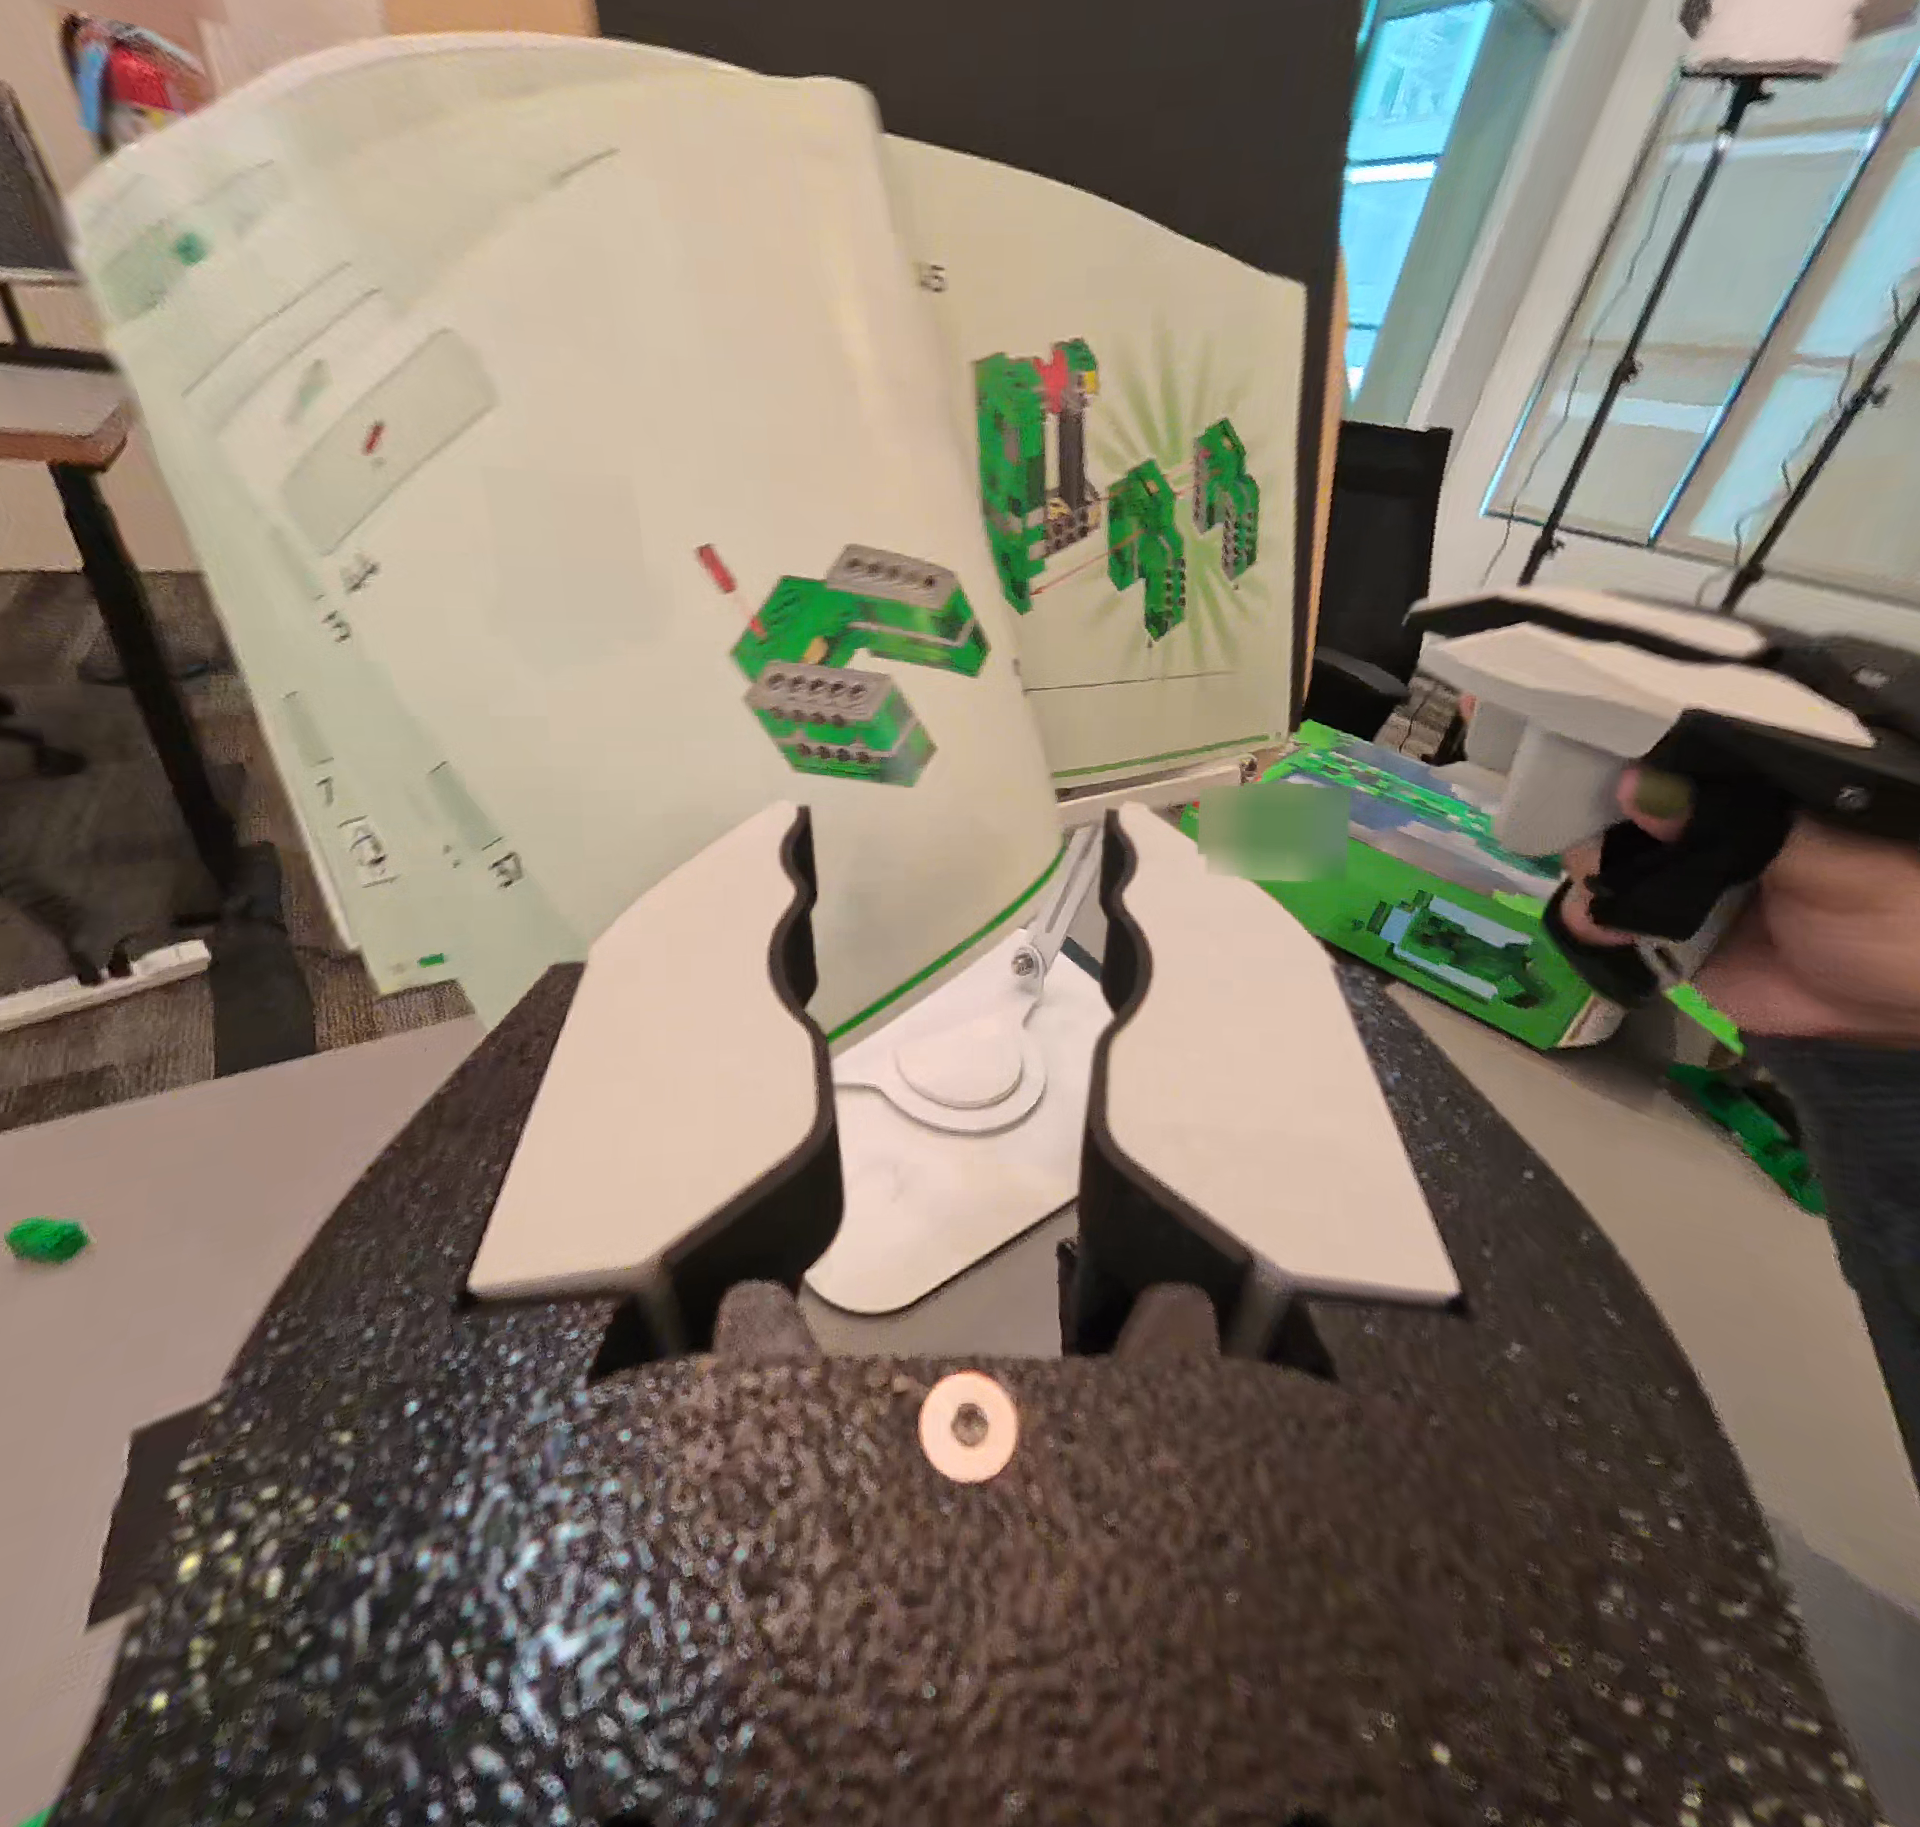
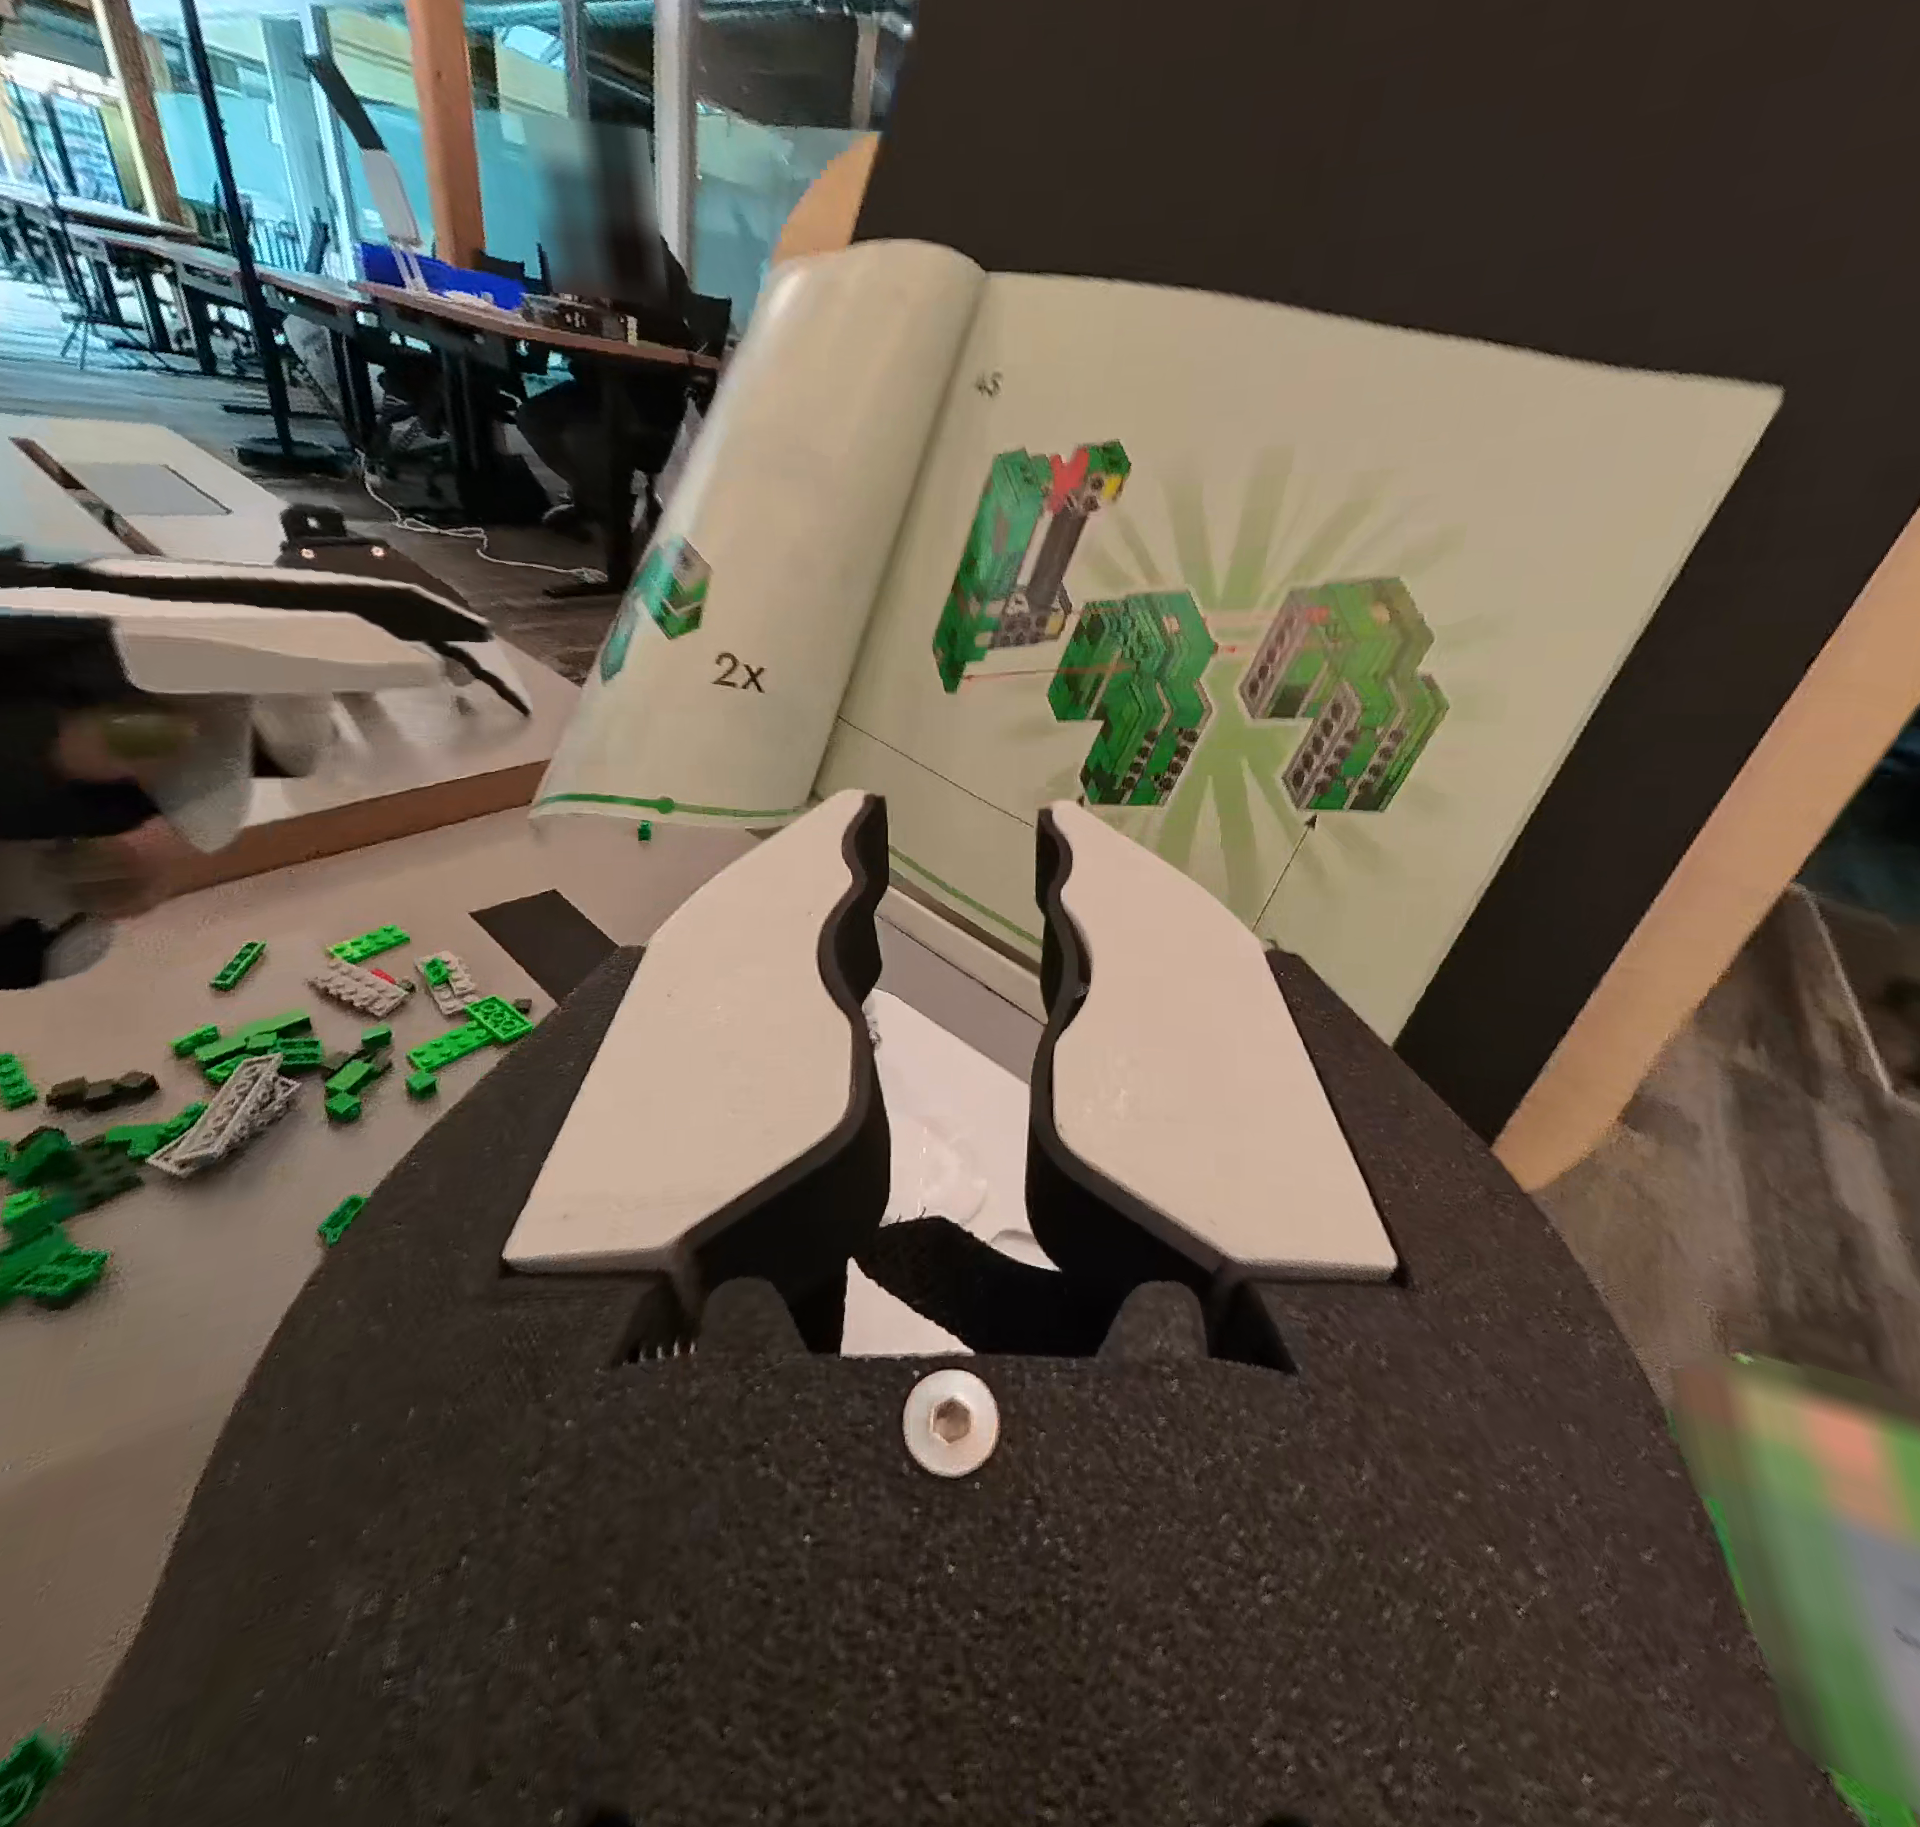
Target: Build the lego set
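An open instruction booklet (image 1: 644, 489) stands on a white stand (image 1: 956, 1154) on the grey table; its left page curls forward. It also shows in the right wrist view (image 2: 1195, 655). My left gripper (image 1: 956, 832) is open and empty, just in front of the curled page's lower edge. My right gripper (image 2: 961, 816) is open and empty, facing the booklet's right page; it also shows at the right of the left wrist view (image 1: 1621, 665), held by a gloved hand. Loose green and grey lego pieces (image 2: 260, 1060) lie on the table to the left of my right gripper.
A green lego box (image 1: 1455, 894) lies right of the stand. A single green piece (image 1: 47, 1239) sits at the table's left. A black panel (image 2: 1455, 167) stands behind the booklet. The left gripper shows blurred at the left of the right wrist view (image 2: 260, 634). It is some 30 cm from my left tips to the single green piece (image 1: 47, 1239). It is also in sight in the right wrist view (image 2: 640, 828).
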Tool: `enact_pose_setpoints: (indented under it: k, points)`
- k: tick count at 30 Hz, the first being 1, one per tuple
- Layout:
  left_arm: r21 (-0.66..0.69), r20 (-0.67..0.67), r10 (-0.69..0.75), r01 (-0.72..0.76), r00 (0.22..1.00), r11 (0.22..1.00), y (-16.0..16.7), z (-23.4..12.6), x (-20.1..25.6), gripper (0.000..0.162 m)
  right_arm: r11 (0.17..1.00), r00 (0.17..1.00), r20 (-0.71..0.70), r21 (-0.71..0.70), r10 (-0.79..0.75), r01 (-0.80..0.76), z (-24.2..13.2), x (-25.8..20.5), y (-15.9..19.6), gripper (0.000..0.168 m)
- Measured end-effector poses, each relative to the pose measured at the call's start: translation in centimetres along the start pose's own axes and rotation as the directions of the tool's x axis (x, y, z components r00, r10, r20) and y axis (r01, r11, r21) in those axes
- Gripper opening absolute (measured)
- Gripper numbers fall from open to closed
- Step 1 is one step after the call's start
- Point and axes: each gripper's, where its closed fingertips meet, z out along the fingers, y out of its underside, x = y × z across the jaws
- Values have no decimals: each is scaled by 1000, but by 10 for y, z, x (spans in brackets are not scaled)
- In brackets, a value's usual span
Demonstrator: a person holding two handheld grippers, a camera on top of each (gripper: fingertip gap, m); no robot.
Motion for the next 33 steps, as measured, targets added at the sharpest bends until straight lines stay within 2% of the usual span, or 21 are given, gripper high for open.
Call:
enact_pose_setpoints:
  k: [4, 9, 19, 22, 24, 26, 29, 33]
  points:
    - [25, 32, -80, 79, 996, 997, -2, -5, -12, 51, 999, 998, -49, -4, 44, -44, 8, 11, 11, 31]
    - [14, 68, -79, 78, 995, 997, 0, -7, -18, 51, 1000, 991, -136, -8, 11, -12, 8, 21, 11, 36]
    - [-77, 81, -134, 140, 988, 987, 24, -6, -33, 50, 1000, 992, -128, 16, 7, -5, 8, 19, 8, 36]
    - [-61, 44, -224, 227, 974, 972, 22, -9, -33, 58, 1000, 993, -122, 18, 5, -3, 9, 18, 8, 36]
    - [7, -15, -312, 312, 950, 950, 11, -13, -32, 59, 1000, 993, -118, 27, 8, -4, 9, 18, 7, 36]
    - [25, -8, -352, 352, 936, 936, 12, -17, -39, 58, 999, 994, -113, 32, 10, -6, 8, 17, 6, 36]
    - [-30, 37, -383, 384, 923, 923, 28, -19, -52, 58, 999, 994, -105, 37, 12, -8, 7, 17, 5, 36]
    - [-103, -64, -520, 513, 852, 852, 45, -15, -48, 52, 999, 995, -99, 43, 16, -12, 7, 16, 3, 36]
